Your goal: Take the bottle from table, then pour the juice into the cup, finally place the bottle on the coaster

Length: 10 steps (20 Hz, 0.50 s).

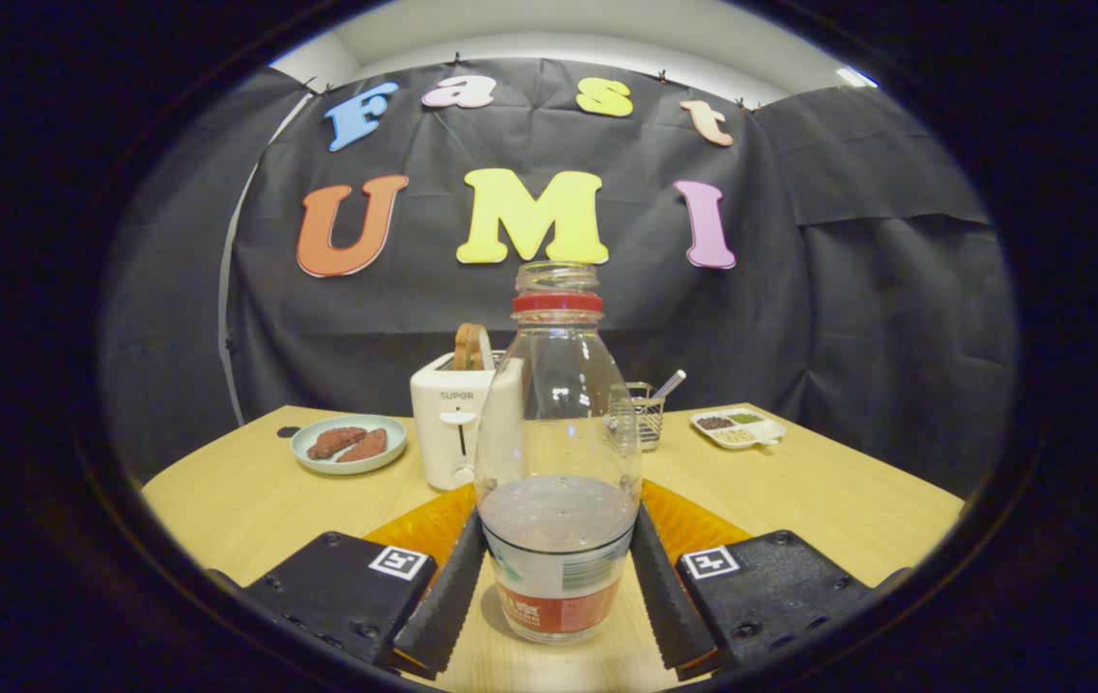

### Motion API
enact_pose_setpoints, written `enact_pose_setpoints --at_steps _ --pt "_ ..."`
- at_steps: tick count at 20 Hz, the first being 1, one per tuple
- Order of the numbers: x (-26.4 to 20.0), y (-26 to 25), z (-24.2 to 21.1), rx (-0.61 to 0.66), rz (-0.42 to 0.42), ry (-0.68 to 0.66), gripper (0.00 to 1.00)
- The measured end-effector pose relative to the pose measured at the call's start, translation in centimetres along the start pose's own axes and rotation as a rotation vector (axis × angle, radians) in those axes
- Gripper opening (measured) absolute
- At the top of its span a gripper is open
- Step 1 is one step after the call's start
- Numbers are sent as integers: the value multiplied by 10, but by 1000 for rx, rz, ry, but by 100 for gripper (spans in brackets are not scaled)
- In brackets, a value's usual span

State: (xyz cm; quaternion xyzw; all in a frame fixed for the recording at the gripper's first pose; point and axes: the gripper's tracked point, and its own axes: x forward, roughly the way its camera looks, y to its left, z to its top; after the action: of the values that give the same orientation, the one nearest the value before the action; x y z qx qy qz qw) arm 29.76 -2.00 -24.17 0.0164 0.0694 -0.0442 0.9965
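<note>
My claw (556,577) brackets the bottle (558,462), one finger (447,597) on each side of its lower body; both fingers sit right against its sides, though I cannot tell for sure that they press. The bottle stands upright on the table (250,500), uncapped, with a red ring (557,302) below its open neck and a shallow layer of pale juice (556,510) above the label (558,587). Just behind the bottle's base, an orange coaster (423,529) lies flat on the table, showing on either side of the bottle. Beyond it, a white toaster (452,428) holds a slice of bread (470,346). Left of the toaster, a plate (348,444) carries two brown pieces. Behind the bottle stands a glass cup (643,414) with a spoon (669,385) in it. Right of that cup sits a small white tray (739,428) of seeds.
</note>
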Motion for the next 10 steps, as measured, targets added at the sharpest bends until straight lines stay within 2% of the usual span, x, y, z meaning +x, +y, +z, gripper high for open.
enact_pose_setpoints --at_steps 10 --pt "19 5 -23 54 17 10 85"
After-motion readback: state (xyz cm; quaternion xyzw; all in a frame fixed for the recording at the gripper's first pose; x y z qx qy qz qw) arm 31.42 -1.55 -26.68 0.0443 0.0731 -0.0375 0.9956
